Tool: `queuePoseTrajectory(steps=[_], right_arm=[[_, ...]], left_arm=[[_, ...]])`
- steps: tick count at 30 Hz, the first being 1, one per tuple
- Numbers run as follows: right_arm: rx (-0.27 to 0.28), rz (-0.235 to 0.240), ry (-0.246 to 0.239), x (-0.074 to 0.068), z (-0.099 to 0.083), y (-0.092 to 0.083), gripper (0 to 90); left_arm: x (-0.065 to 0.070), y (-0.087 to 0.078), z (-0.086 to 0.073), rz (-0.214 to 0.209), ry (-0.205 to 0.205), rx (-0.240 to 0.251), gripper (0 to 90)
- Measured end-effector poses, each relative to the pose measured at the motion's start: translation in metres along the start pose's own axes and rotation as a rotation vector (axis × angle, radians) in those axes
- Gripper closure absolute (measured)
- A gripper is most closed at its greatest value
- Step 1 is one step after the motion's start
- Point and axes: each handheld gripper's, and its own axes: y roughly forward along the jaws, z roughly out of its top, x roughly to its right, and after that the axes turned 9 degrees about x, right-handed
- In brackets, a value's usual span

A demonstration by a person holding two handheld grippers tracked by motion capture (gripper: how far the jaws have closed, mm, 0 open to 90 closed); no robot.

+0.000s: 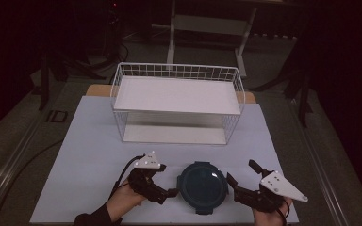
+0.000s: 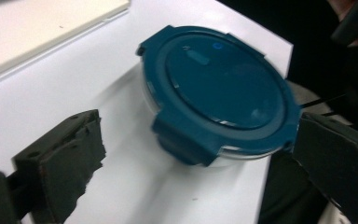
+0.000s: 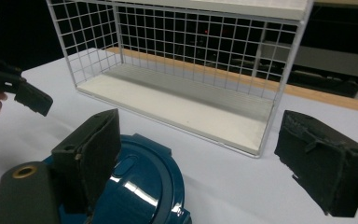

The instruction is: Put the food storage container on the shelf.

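A round food container with a dark teal clip-on lid [image 1: 202, 186] sits closed on the white table near the front edge, between my two grippers. My left gripper [image 1: 167, 181] is just left of it, open, its jaws pointing at the container's side and apart from it. In the left gripper view the container [image 2: 223, 88] lies ahead of the wide-open jaws of the left gripper [image 2: 198, 140], one lid latch facing them. My right gripper [image 1: 242, 173] stands open at the container's right. In the right gripper view the lid [image 3: 140, 186] lies low between the jaws of the right gripper [image 3: 200, 140], nothing gripped.
A white wire rack [image 1: 176, 101] with a top shelf and a bottom shelf stands behind the container at mid-table, its open front facing me. The white table cover [image 1: 89, 155] is bare to the left. In the right gripper view the rack [image 3: 177, 93] is close ahead, the left gripper [image 3: 28, 98] at left.
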Motion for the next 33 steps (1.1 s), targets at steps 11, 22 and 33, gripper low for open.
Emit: queuePoseTrajectory(steps=[11, 22, 33], right_arm=[[0.021, 0.052, -0.065, -0.008, 0.011, -0.003, 14.5], [-0.012, 0.056, -0.083, -0.008, 0.011, -0.006, 11.6], [-0.013, 0.023, -0.074, -0.012, 0.009, -0.002, 10.6]], left_arm=[[-0.005, 0.003, 0.006, -0.002, -0.156, 0.034, 2.8], [-0.026, 0.023, -0.006, -0.003, -0.354, -0.078, 4.1], [-0.038, 0.038, -0.013, -0.027, -0.573, -0.174, 22.4]])
